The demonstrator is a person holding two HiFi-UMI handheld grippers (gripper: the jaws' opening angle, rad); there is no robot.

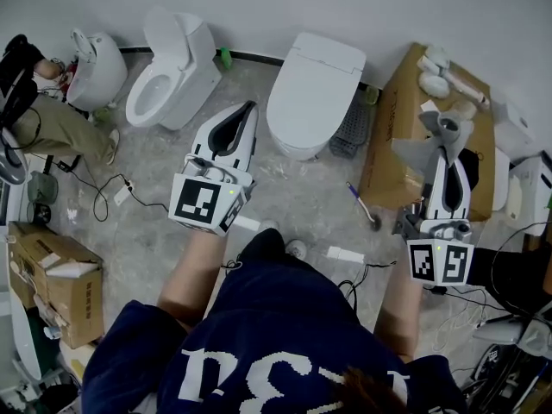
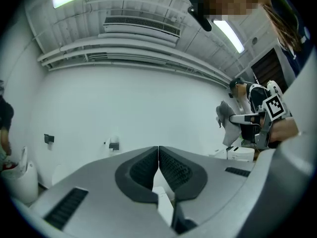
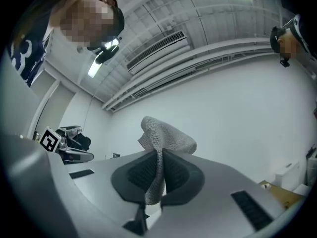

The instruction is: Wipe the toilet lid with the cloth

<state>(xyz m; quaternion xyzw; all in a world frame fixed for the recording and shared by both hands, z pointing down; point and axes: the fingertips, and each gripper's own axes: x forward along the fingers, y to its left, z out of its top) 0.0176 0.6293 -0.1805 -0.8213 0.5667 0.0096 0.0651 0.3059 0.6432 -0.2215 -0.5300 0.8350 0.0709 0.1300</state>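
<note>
Right gripper [image 3: 159, 155] has its fingers clamped on the grey cloth [image 3: 166, 135], which bunches above the tips. Left gripper [image 2: 158, 155]: fingers pressed together, nothing between them. The closed toilet lid [image 1: 312, 80] sits just right of the left fingers, clear of the cloth.

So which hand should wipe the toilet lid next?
Right. The right gripper is shut on the cloth. The left gripper is shut with nothing in it, though it looks nearer the closed toilet lid.
</note>
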